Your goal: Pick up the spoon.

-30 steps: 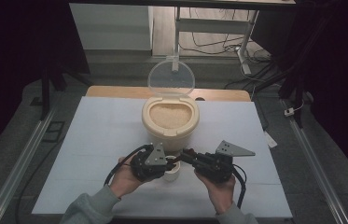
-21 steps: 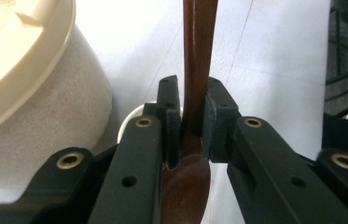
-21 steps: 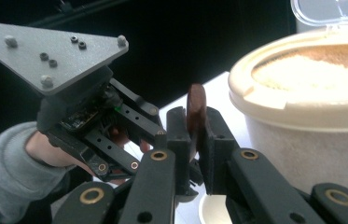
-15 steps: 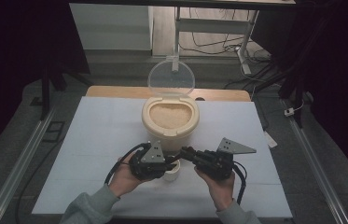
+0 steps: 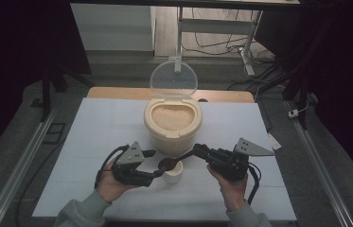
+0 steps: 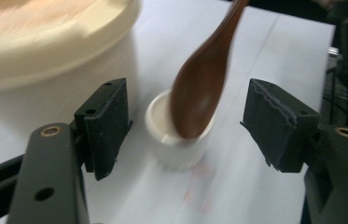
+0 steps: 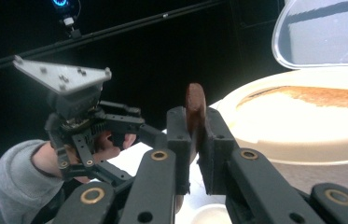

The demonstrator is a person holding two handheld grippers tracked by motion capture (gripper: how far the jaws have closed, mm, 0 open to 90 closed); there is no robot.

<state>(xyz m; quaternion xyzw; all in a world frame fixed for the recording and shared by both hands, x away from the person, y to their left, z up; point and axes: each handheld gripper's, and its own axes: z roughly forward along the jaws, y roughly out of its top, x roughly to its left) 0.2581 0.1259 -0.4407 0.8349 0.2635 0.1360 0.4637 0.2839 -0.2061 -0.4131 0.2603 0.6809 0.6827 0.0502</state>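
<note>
1. Rice container (image 5: 172, 124) — cream tub on the white table (image 5: 93, 142), clear lid (image 5: 173, 79) hinged up behind it, pale grain filling it to near the rim. All places below are given from this tub.
2. Small white cup (image 5: 173, 172) — stands upright on the table just in front of the tub, on the person's side, apart from its wall.
3. Wooden spoon (image 5: 174, 161) — dark brown; bowl sits over the mouth of the cup, handle slanting up and away to the right of the tub's front.
4. Right gripper (image 5: 201, 152) — front-right of the tub, jaws clamped together on the spoon's handle; in the right gripper view the handle end (image 7: 195, 109) stands up between the two pads.
5. Left gripper (image 5: 157, 174) — front-left of the tub, jaws have just been opening and now stand apart; in the left gripper view the cup (image 6: 176, 140) sits between the pads (image 6: 108, 121) with a gap on each side, untouched.
</note>
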